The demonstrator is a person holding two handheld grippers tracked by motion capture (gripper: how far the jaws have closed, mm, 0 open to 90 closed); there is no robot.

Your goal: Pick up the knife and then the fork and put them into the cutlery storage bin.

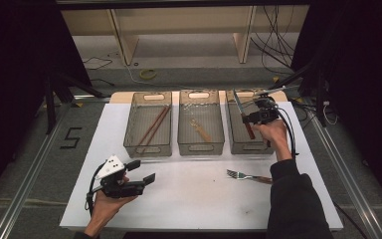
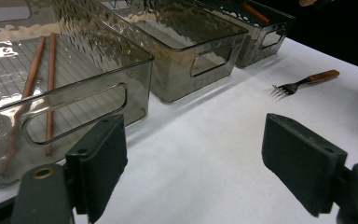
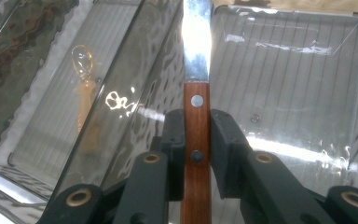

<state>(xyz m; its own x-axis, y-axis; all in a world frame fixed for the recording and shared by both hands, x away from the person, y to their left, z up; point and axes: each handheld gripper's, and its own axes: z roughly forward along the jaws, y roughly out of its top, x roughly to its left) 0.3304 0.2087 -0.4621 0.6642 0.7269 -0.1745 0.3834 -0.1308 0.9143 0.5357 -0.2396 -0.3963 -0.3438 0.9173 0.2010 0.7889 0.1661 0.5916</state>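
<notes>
I have the knife point(image 3: 196, 116) clamped by its wooden handle in my right gripper point(image 1: 255, 118), over the right-hand bin point(image 1: 235, 144), seemingly not yet lowered in. Next I lower and release; my left gripper point(image 1: 142, 172) waits open on the table point(image 1: 199, 194).

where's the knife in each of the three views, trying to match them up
High view: the knife is at upper right, held by the right gripper over the right bin.
Left gripper view: its wooden handle shows at the top, right of centre, above the far bin.
Right gripper view: dead centre, upright, handle clamped between the jaws, blade towards the top edge.
Shared landmark: the middle bin, left of the knife every time.
</notes>
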